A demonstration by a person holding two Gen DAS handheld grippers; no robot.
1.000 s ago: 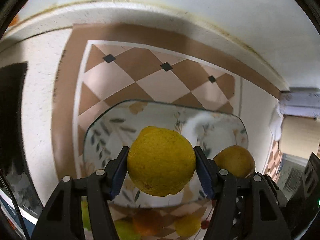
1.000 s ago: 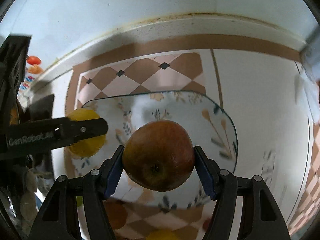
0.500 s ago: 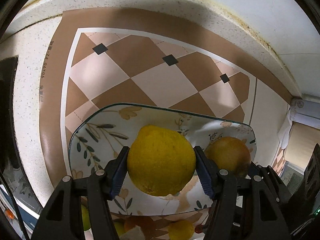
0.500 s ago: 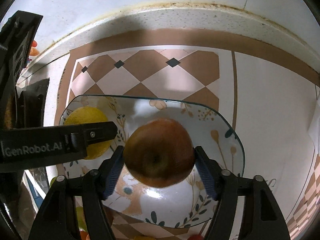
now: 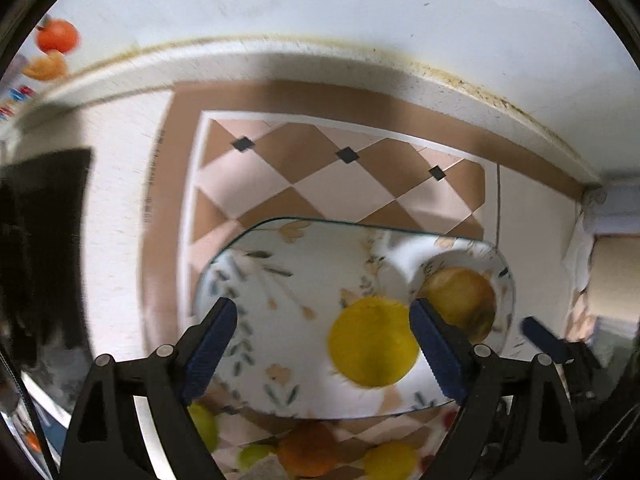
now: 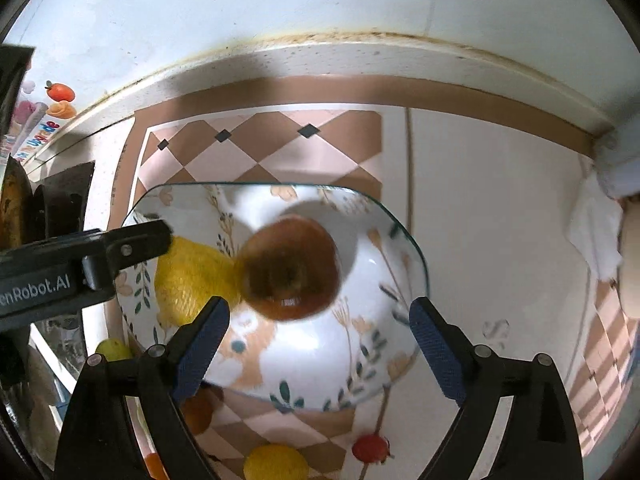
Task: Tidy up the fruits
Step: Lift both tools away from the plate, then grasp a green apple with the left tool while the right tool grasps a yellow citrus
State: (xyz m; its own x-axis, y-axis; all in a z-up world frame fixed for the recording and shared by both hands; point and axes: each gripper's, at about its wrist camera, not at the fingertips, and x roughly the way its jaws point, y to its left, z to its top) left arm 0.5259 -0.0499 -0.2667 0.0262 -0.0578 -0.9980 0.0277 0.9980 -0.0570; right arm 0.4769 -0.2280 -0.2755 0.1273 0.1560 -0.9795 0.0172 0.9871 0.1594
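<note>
Glass plate [image 6: 404,236] held two fruits, one lemon [image 6: 192,276] and one apple [image 6: 290,266]; both grippers, left [image 5: 324,354] and right [image 6: 318,346], had just spread wide, gripping nothing

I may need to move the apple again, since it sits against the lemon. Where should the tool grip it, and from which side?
Grip the apple across its widest girth, coming straight down from above. Its dimpled end faces up and it touches the lemon on one side, so place the fingers on the two free flanks, not along the lemon line.
</note>
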